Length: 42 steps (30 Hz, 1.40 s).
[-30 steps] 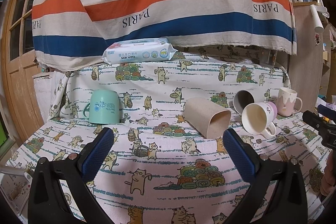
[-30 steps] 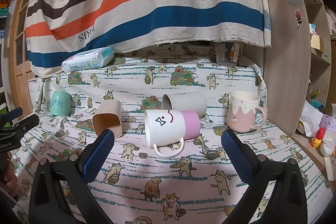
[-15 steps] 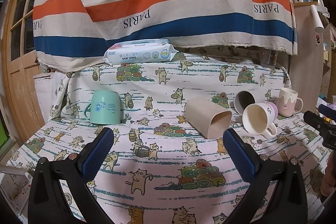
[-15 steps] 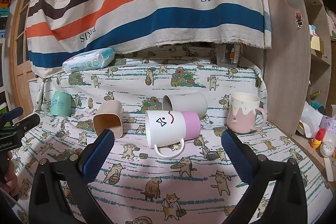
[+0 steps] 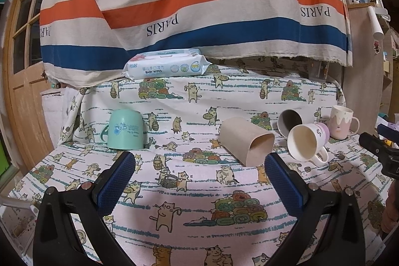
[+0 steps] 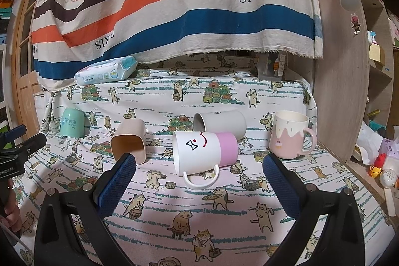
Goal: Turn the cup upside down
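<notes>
Five cups sit on the cat-print cloth (image 6: 204, 193) in front of you. From your right gripper's camera, the white-and-pink mug (image 6: 203, 151) lies on its side at twelve o'clock, mouth to the left and handle toward you. The grey cup (image 6: 219, 125) lies on its side just behind it. The beige cup (image 6: 129, 141) lies at eleven o'clock with its mouth facing you. The mint cup (image 6: 73, 125) already stands upside down at ten o'clock, and the pink drip mug (image 6: 290, 137) stands upright at one o'clock.

One pack of baby wipes (image 6: 106, 71) rests on the raised ledge behind, under a striped cloth (image 6: 174, 4) printed PARIS. A wooden door (image 5: 22, 66) is at nine o'clock, wooden shelving (image 6: 349, 66) at three.

Your right gripper (image 6: 199, 175) is spread wide and holds nothing; your left gripper (image 5: 199, 172) is likewise wide and empty.
</notes>
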Available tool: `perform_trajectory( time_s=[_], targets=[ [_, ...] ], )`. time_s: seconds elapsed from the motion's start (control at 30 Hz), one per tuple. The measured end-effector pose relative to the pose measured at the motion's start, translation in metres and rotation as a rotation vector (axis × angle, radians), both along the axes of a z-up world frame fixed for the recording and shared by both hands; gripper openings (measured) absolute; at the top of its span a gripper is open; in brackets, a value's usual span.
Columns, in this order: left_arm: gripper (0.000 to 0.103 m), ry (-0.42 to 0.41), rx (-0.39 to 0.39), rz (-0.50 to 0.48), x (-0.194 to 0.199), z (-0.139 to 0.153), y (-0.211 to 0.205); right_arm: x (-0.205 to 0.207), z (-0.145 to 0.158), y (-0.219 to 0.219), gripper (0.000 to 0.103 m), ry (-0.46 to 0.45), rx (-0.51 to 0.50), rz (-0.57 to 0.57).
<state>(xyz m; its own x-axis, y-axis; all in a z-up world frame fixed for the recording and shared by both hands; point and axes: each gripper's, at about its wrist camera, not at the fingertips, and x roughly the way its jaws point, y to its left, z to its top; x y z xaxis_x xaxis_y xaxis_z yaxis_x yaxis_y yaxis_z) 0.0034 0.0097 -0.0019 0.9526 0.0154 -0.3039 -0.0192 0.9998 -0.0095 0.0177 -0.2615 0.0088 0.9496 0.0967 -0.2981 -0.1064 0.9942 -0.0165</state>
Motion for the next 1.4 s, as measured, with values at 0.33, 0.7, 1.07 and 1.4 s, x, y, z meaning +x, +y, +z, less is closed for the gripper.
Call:
perform_trajectory(
  time_s=[0.33, 0.7, 1.07, 1.4],
  targets=[
    [0.103, -0.045, -0.049, 0.007, -0.013, 0.010, 0.009, -0.012, 0.003, 0.002, 0.103, -0.032, -0.018, -0.068],
    [0.103, -0.091, 0.004, 0.008, -0.006, 0.083, 0.005, -0.018, 0.078, -0.001, 0.103, -0.038, -0.059, -0.026],
    [0.103, -0.094, -0.032, 0.004, 0.050, 0.096, -0.015, 0.063, 0.093, -0.024, 0.103, 0.292, 0.346, -0.229],
    [0.103, -0.045, -0.111, -0.039, 0.124, 0.083, -0.010, 0.160, 0.025, -0.037, 0.080, 0.673, 0.713, -0.417]
  ],
)
